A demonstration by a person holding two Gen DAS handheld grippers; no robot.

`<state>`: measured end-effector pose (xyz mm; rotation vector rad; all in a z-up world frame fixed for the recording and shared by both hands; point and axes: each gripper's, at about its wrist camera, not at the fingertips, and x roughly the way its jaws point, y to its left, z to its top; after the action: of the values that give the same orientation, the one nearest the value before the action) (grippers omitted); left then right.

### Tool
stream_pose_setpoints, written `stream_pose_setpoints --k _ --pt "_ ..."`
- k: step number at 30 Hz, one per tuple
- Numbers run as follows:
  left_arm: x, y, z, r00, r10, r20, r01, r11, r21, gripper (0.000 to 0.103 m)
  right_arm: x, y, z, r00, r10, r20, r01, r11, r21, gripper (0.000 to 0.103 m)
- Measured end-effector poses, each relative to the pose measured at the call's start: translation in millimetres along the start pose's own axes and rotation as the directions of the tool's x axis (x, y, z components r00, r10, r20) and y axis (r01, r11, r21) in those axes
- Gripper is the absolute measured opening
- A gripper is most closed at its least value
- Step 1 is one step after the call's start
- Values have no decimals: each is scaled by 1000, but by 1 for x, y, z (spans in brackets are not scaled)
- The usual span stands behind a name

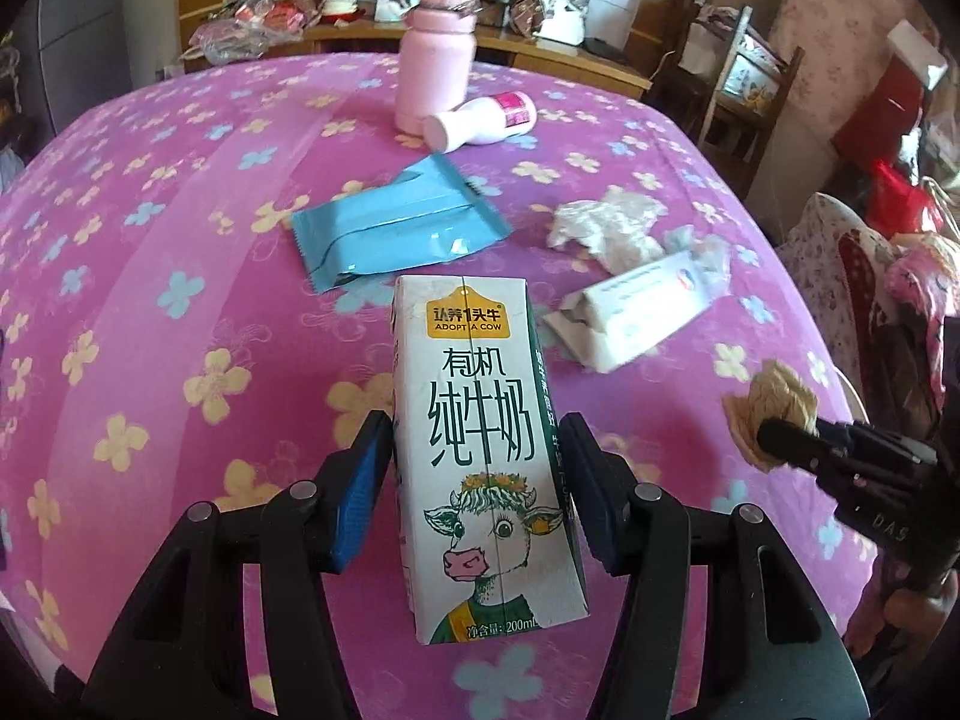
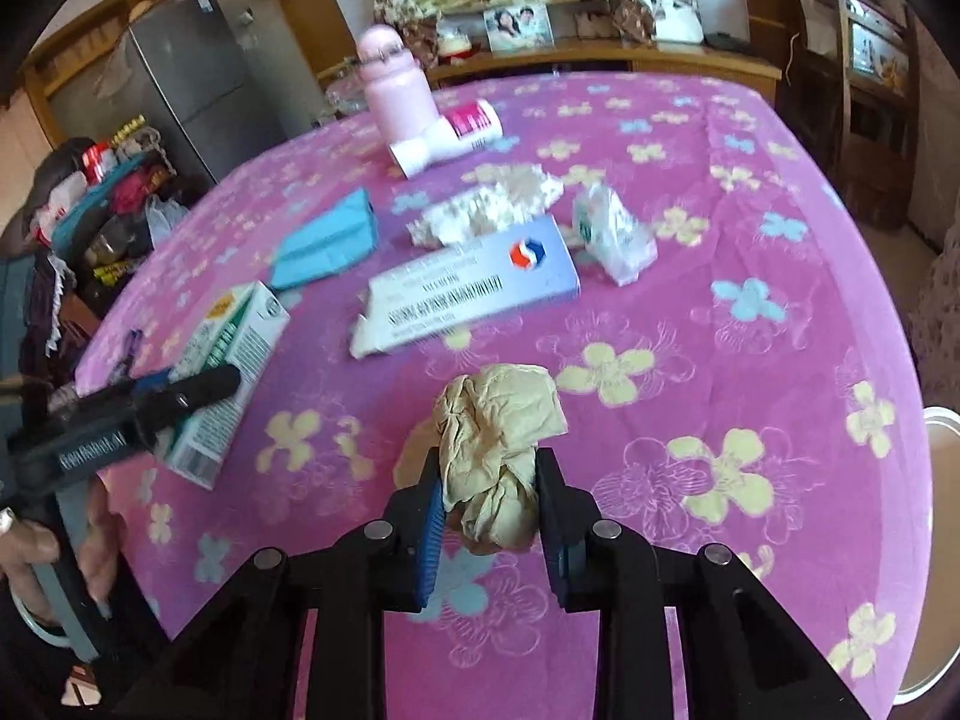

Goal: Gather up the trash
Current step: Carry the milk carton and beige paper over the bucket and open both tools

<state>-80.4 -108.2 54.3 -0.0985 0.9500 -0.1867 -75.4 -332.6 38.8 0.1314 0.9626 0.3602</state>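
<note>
Over the pink flowered tablecloth [image 1: 150, 300], the left gripper [image 1: 474, 444] clamps a milk carton [image 1: 486, 456] between its 2 blue pads, holding it upright off the cloth. At 3 o'clock in that view the right gripper [image 1: 774, 438] pinches a crumpled tan paper ball [image 1: 771, 405], seen only from the side. The right wrist view shows that grip head-on: both pads of the right gripper [image 2: 489, 498] press into the ball [image 2: 498, 438], which bulges above the fingers. At 9 o'clock there, the left gripper [image 2: 204, 387] appears side-on with the carton [image 2: 231, 360] tilted in it, and a hand [image 2: 42, 546] on the handle, which the left view does not show.

Loose trash lies past both grippers at 12 o'clock: a blue wrapper [image 1: 396, 228], a white box [image 2: 474, 288] with a barcode that only the right view shows, crumpled white tissue [image 1: 606, 219], a small plastic packet [image 2: 612, 234], and a white bottle [image 1: 480, 120] lying on its side against an upright pink flask [image 1: 435, 60].
</note>
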Motion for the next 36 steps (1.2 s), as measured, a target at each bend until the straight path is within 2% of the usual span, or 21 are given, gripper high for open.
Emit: stream_pose_setpoints --k 12,24,36 --pt "-17 -62 -9 999 -42 33 38 993 111 56 -51 -11 -8 996 6 94 -11 998 55 27" --pt "-22 -118 -13 996 -78 39 69 977 201 56 -92 -44 -23 988 -48 148 30 993 118 27" --pt "-13 -178 -16 992 -121 23 110 952 287 56 -119 -90 -45 980 -118 162 86 977 193 27"
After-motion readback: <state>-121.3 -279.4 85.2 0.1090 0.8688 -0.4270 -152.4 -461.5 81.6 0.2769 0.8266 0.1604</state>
